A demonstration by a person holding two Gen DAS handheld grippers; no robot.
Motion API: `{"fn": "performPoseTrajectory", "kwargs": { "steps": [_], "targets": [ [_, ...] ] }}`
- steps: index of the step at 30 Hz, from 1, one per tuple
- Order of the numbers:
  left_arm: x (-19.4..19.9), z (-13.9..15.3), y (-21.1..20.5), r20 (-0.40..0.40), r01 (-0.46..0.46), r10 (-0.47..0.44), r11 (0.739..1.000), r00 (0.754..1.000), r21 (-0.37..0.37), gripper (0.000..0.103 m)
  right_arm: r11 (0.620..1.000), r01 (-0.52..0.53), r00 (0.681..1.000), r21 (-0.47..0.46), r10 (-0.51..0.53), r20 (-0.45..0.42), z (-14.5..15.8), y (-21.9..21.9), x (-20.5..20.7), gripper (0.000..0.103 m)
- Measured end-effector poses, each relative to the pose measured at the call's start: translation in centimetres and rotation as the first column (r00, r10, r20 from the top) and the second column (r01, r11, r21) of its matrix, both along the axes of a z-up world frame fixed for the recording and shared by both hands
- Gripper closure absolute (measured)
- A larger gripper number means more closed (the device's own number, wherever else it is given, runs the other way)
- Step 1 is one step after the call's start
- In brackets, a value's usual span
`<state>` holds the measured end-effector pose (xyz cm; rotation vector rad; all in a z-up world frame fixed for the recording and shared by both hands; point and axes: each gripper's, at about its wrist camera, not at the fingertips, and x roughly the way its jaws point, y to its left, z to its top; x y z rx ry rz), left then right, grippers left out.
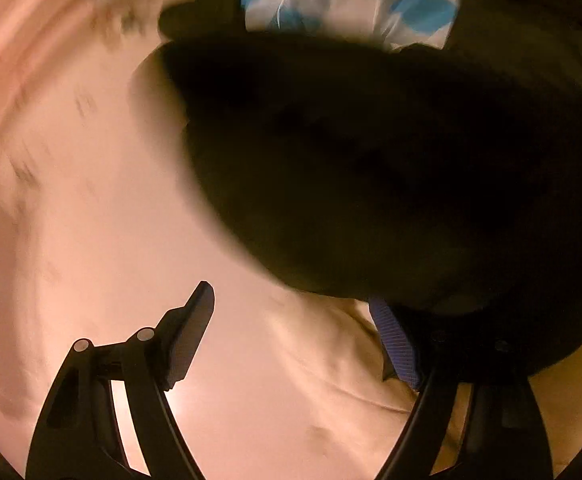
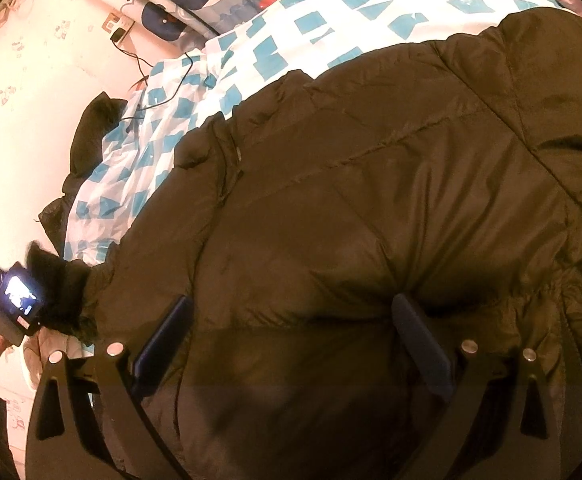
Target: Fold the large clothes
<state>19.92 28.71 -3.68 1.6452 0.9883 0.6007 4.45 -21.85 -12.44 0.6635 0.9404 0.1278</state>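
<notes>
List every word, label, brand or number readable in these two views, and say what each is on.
None can be read.
Lit screen on the left gripper's device: bright shapes only, too small and blurred to read.
Wall: small printed motifs, no legible letters.
Black puffer jacket: no label or logo visible.
Blue-and-white checked quilt: pattern only.

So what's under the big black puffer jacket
The black puffer jacket lies on a white quilt with blue patches, which shows past its far edge. Whatever lies beneath the jacket's middle is covered and cannot be seen.
</notes>
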Motion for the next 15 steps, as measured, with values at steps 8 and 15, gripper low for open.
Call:
{"fn": "performPoseTrajectory", "kwargs": {
  "steps": [8,15],
  "targets": [
    [0.2,4.4,3.8,0.074,-0.179,0.231,0.886,0.970,-0.428,0.026,1.000,-0.005,1.000,-0.022,0.005,0.002,0.0,0.3,-0.1,0.007],
    [0.5,7.8,6.8,0.115,-0.214,0.371,0.731,0.921,-0.648,0.021,0.999,-0.034,0.998,-0.009,0.035,0.046,0.6,1.0,-0.2,0.007]
  ]
}}
